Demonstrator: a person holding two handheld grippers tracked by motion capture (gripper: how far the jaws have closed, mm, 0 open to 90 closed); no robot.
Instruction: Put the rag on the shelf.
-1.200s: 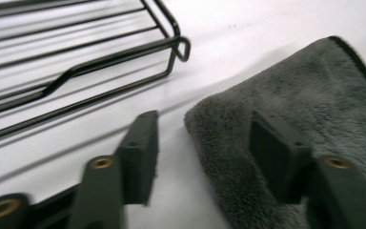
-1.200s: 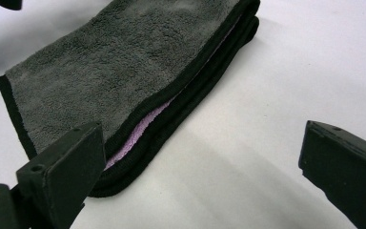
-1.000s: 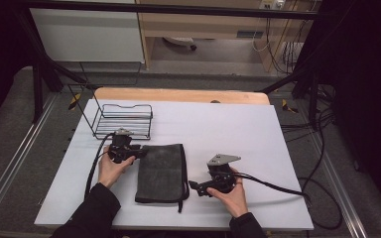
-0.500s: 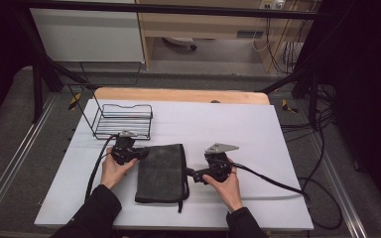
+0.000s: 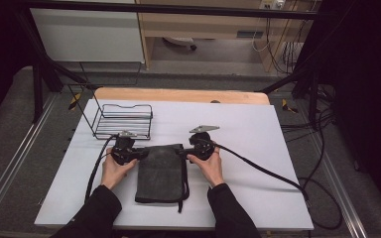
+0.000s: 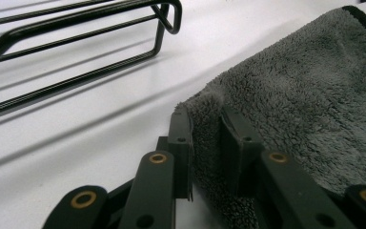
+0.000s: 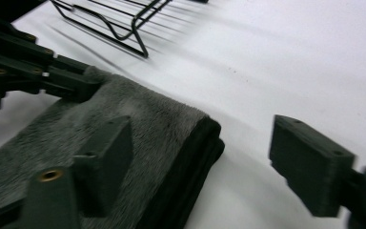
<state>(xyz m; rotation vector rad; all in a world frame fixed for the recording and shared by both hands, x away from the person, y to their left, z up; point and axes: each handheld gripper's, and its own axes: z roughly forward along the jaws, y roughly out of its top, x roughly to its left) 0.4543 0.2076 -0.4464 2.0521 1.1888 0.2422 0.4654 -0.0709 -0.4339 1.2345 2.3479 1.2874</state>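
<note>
A dark grey folded towel [image 5: 161,171] lies on the white table [image 5: 258,129] in front of the person. My left gripper [image 5: 141,153] is at its far left corner; in the left gripper view a pinch of towel [image 6: 314,95] stands pressed between the two pads, so that gripper [image 6: 205,117] is shut on it. My right gripper [image 5: 184,151] is at the far right corner. Its jaws have just been closing but still stand apart: one finger [image 7: 105,152] rests on the towel [image 7: 138,114], the other [image 7: 310,162] hovers over bare table, with the thick corner between them.
A black wire basket [image 5: 123,120] stands just beyond the left gripper, near the table's far left. A wooden board [image 5: 178,95] runs along the far edge. The right gripper's cable [image 5: 258,168] trails off across the table to the right.
The right hand has moved away from the person along the towel's right edge to its far corner, and its jaws have narrowed. The left hand has stayed at its corner.
</note>
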